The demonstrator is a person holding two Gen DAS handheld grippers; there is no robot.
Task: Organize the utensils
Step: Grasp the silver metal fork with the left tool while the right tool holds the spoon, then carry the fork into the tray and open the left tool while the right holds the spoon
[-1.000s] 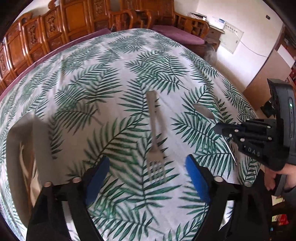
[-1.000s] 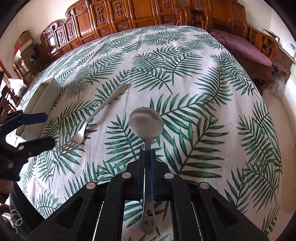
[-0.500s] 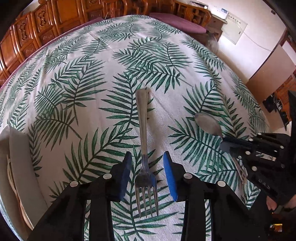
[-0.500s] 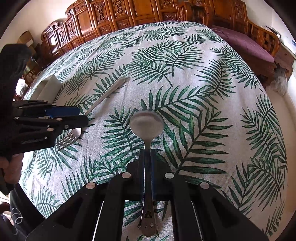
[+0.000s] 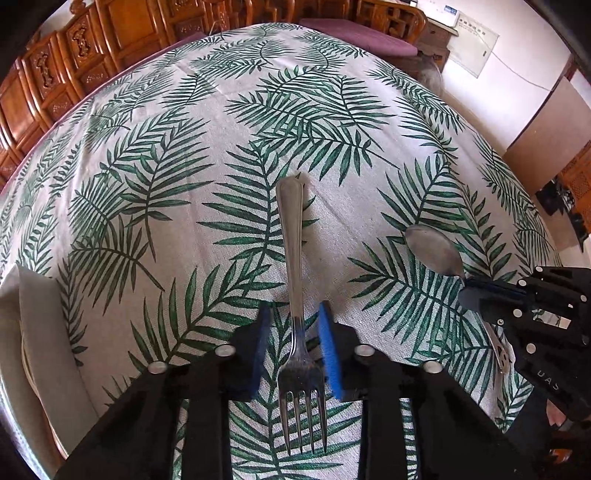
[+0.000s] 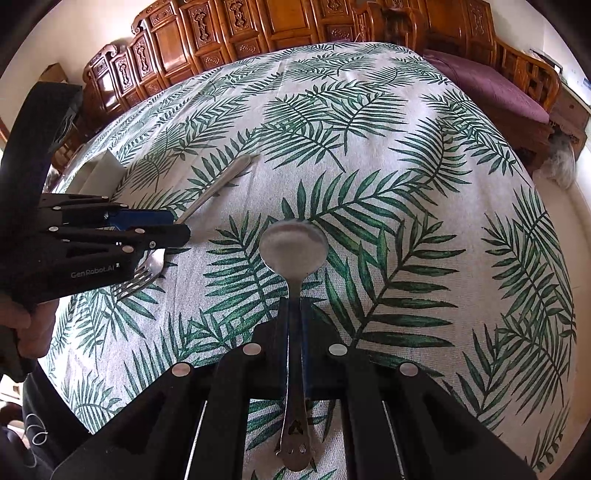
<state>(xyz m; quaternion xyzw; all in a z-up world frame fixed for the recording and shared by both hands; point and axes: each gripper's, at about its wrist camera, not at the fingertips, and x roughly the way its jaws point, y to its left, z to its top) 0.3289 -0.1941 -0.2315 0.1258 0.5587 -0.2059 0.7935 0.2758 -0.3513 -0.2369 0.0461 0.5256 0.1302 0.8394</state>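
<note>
Our right gripper point(image 6: 293, 332) clamps the steel spoon point(image 6: 293, 251); left gripper point(image 5: 295, 343) fingers closing around the steel fork point(image 5: 293, 280), pads not yet pressing. Nothing sorted yet.

- tablecloth point(image 5: 221, 229) with green palm-leaf print fills most of my left view
- carved wooden cabinets point(image 6: 229, 33) along top of my right view
- purple cushioned bench point(image 6: 491, 88), upper right of right view
- white wall panel point(image 5: 472, 48), upper right of left view
- brown board point(image 5: 543, 147) leaning at right edge, left view
</note>
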